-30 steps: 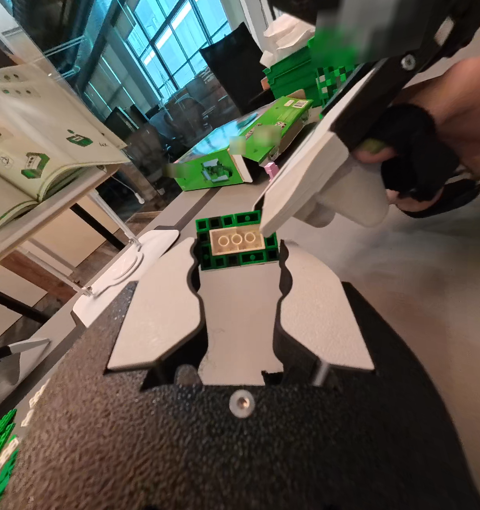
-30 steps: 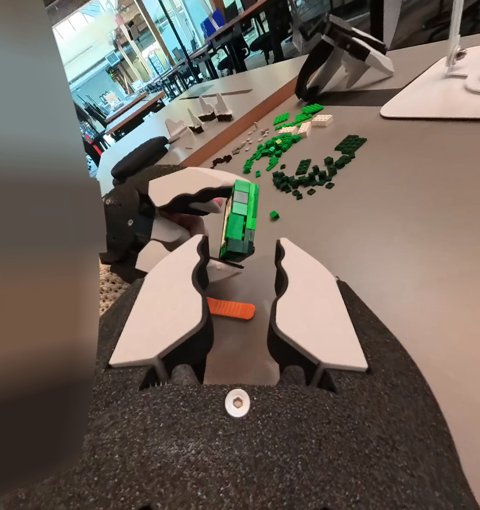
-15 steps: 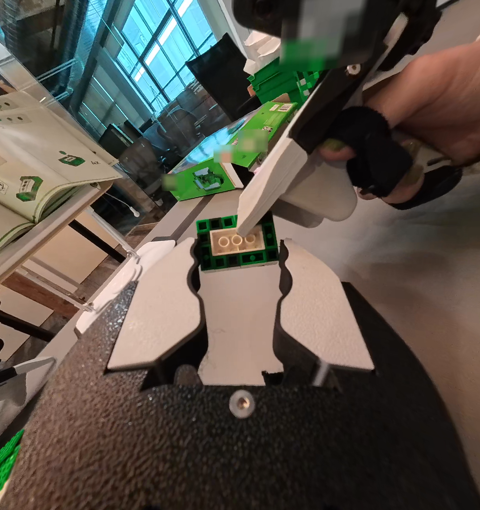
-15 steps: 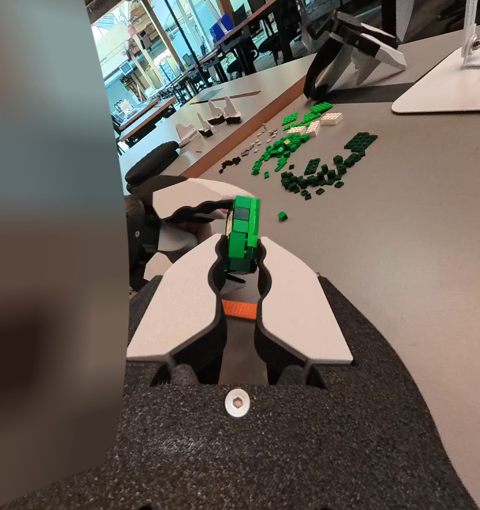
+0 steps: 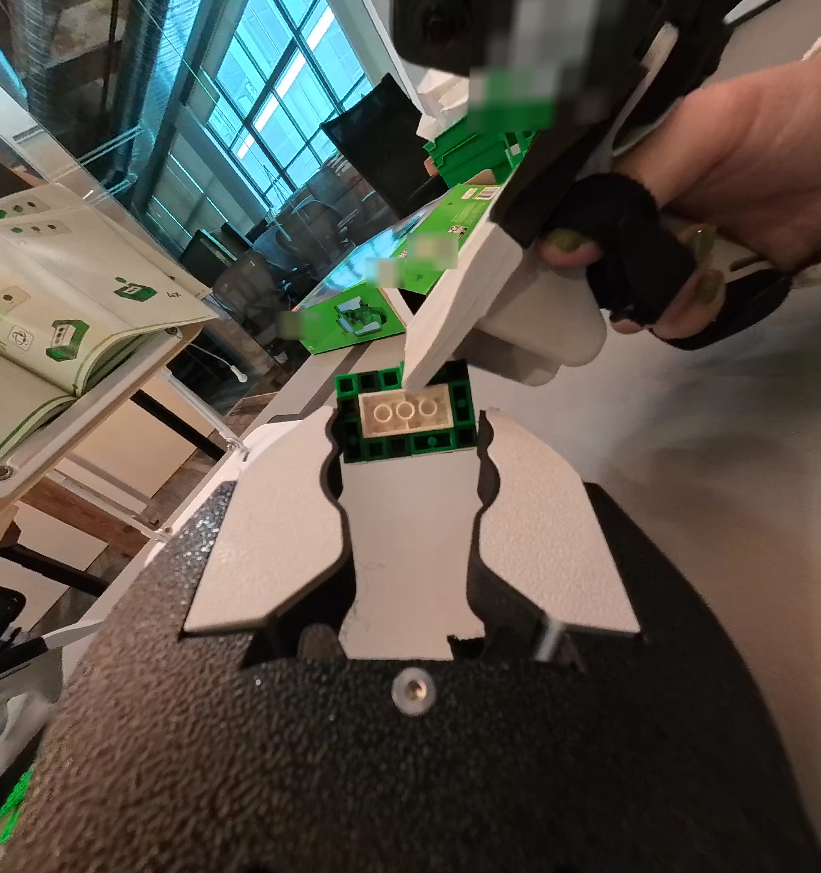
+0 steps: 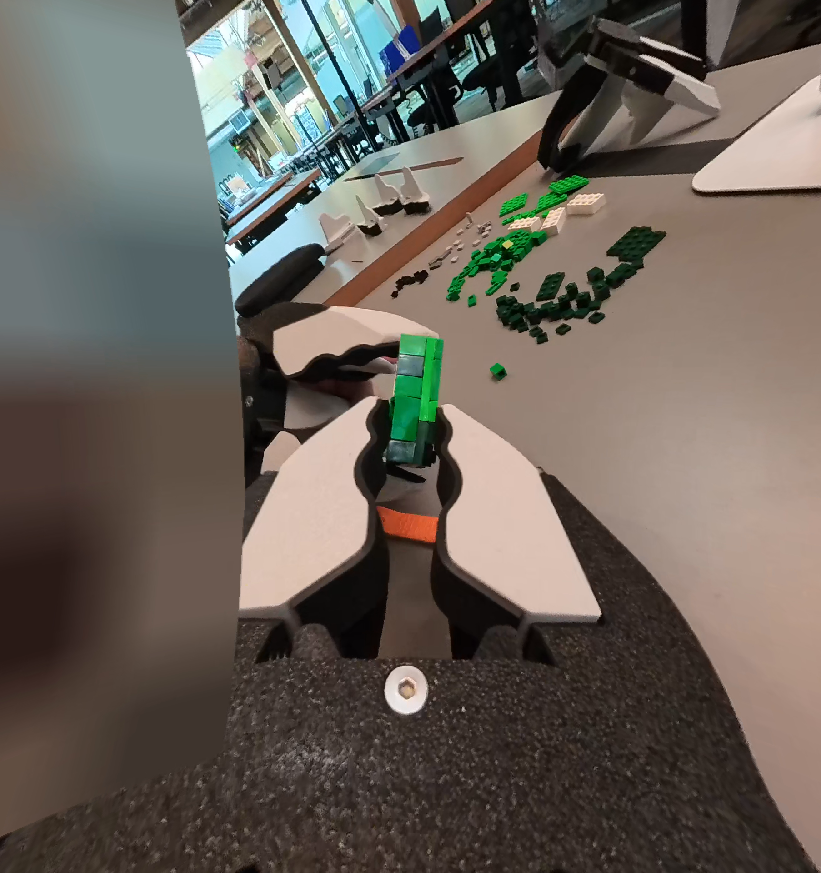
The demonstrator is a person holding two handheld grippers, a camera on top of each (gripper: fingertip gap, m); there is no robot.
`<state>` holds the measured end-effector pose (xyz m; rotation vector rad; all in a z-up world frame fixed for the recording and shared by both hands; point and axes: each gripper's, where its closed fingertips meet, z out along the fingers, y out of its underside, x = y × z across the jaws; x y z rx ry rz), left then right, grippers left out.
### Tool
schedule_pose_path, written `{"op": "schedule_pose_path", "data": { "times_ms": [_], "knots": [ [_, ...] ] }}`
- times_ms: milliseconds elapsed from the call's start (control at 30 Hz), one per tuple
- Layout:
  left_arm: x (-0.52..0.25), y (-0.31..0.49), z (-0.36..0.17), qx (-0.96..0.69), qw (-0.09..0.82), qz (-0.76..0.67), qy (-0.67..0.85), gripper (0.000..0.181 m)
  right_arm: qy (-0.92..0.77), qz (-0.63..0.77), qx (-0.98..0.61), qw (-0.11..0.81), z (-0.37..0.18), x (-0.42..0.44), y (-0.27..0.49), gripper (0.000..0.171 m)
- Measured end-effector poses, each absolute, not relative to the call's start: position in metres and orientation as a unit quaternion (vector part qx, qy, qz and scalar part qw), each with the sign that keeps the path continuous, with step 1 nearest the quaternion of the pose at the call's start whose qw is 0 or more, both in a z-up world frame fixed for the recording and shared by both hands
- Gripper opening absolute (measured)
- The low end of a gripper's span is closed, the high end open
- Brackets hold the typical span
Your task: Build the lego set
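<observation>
Two grippers meet on one small green block assembly, which stands on edge above the bench, between both sets of jaws. The left gripper has its jaws clamped on the assembly's two side edges, so the left wrist view looks straight at the hollow underside with a white brick seated in the green frame. The right gripper has its jaws clenched across the assembly's thin faces near the lower end; seen from the left wrist view, one white fingertip of it touches the far edge of the white brick.

Judging by its looks, the piece is light, stiff plastic with smooth sides, made of stacked plates that may part along their seams if twisted or pried. Best hold is on flat opposite faces, squeezing across the layers so they press together, not on a corner. The pads look smooth, so slip seems possible under a hard push.

Beyond the right jaws loose green, dark green and white bricks lie scattered; an orange tool lies beneath them. An instruction booklet stands off to the left jaws' left side.
</observation>
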<state>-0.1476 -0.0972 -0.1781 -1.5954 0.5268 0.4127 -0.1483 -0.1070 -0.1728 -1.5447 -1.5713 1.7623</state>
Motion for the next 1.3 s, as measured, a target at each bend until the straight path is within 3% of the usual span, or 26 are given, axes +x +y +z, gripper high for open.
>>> {"op": "schedule_pose_path", "data": {
  "times_ms": [33, 800, 1033, 1300],
  "knots": [
    [-0.148, -0.097, -0.179, -0.702, 0.647, 0.184, 0.233, 0.054, -0.555, 0.611, -0.540, 0.163, -0.173, -0.148, -0.107, 0.018],
    [-0.150, -0.094, -0.185, -0.708, 0.630, 0.204, 0.246, 0.055, -0.559, 0.600, -0.545, 0.174, -0.179, -0.150, -0.104, 0.018],
    [-0.150, -0.096, -0.177, -0.688, 0.648, 0.218, 0.243, 0.055, -0.566, 0.607, -0.520, 0.201, -0.171, -0.150, -0.108, 0.047],
    [-0.136, -0.100, -0.166, -0.648, 0.669, 0.238, 0.276, 0.055, -0.573, 0.623, -0.500, 0.184, -0.167, -0.150, -0.124, 0.043]
  ]
}}
